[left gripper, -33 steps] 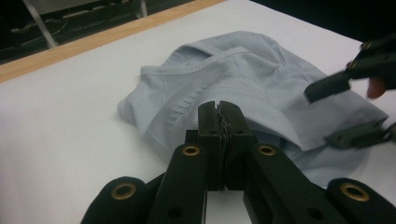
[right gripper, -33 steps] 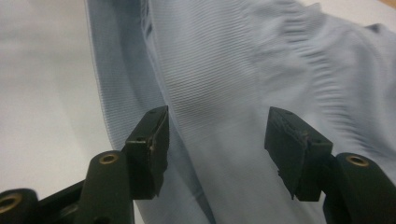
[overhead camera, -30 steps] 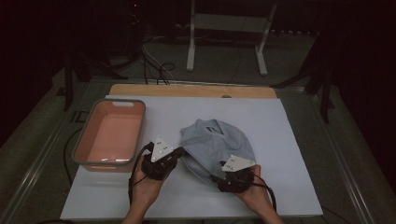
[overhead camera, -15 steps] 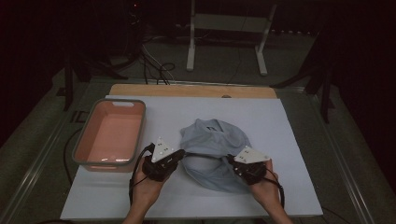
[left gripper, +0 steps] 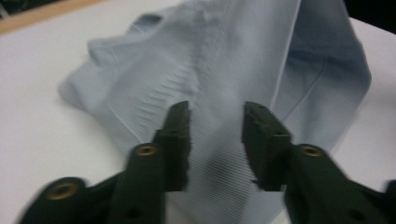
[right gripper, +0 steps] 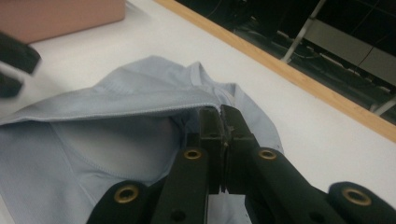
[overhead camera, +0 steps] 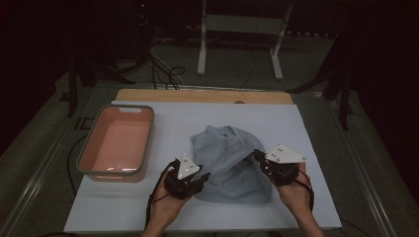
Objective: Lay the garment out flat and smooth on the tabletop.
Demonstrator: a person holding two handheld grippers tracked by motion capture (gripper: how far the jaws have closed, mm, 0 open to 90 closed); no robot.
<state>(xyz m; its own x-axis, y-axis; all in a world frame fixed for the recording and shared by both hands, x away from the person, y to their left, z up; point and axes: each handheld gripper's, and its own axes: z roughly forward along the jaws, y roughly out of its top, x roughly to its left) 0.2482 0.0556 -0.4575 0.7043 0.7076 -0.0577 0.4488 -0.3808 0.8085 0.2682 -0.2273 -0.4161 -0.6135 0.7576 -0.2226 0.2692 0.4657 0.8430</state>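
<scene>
The right tongs (right gripper: 223,122) pinched a stitched hem of the crumpled, ribbed pale-blue shirt (overhead camera: 228,163), while the left tongs (left gripper: 215,140), just opening, stood apart over its fabric.

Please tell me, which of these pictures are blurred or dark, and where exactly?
High view: dim overall, with the room behind the table almost black. Left gripper view: soft all over, the left gripper smeared at its lower left. Right gripper view: the right gripper is sharp, while the shirt is slightly soft.
</scene>
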